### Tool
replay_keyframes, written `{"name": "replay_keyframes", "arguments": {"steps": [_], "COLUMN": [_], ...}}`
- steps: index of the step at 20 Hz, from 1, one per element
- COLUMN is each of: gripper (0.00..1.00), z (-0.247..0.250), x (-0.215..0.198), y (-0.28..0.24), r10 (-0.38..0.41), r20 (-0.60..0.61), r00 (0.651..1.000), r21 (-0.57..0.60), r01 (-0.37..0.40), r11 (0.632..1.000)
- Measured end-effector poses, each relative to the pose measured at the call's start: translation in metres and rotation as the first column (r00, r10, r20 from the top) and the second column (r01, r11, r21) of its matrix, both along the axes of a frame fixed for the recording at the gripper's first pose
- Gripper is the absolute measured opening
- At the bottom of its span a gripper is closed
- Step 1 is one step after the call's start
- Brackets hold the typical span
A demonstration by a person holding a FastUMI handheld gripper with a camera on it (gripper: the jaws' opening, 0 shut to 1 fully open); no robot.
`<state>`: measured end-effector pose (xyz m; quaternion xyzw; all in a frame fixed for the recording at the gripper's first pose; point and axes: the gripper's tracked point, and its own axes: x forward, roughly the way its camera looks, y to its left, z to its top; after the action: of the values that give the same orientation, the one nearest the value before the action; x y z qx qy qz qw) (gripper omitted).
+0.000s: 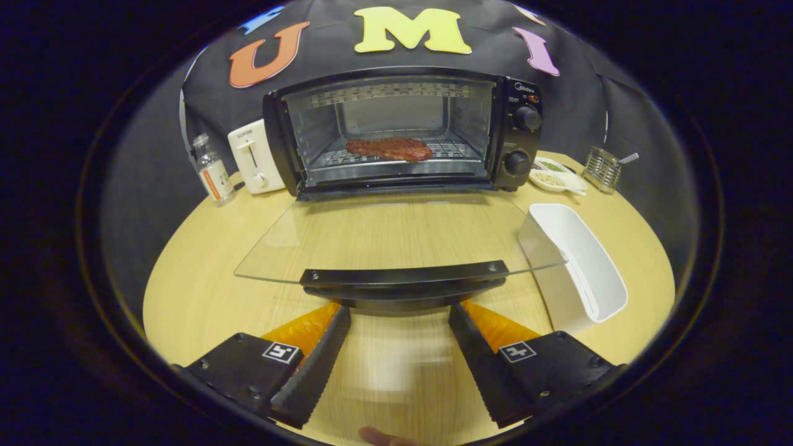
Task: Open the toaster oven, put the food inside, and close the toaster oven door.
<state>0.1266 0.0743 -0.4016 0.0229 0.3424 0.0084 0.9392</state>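
**Food in, door waiting to be lifted**

The black toaster oven with two round knobs is standing at the far edge of the pale wooden round table, its clear glass door lying flat and open toward the camera. The reddish-brown slab of meat is resting on the wire rack inside, so the loading step looks done. The gripper is hovering with its fingers spread wide and holding nothing, their tips sitting just under the door's black bar handle, probably placed there to push the door up and shut. A white rectangular plastic bin is lying tipped just beside the door's right corner, likely the emptied food carrier.
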Motion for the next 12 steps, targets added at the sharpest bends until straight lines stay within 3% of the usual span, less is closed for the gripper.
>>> {"name": "replay_keyframes", "arguments": {"steps": [8, 12], "gripper": [1.00, 1.00], "z": [0.078, 0.146], "x": [0.057, 0.083], "y": [-0.005, 0.000], "r10": [0.012, 0.058], "r20": [0.192, 0.375], "r00": [0.981, 0.925], "r21": [-0.055, -0.051], "r01": [-0.002, -0.042], "r11": [0.998, 0.998]}}
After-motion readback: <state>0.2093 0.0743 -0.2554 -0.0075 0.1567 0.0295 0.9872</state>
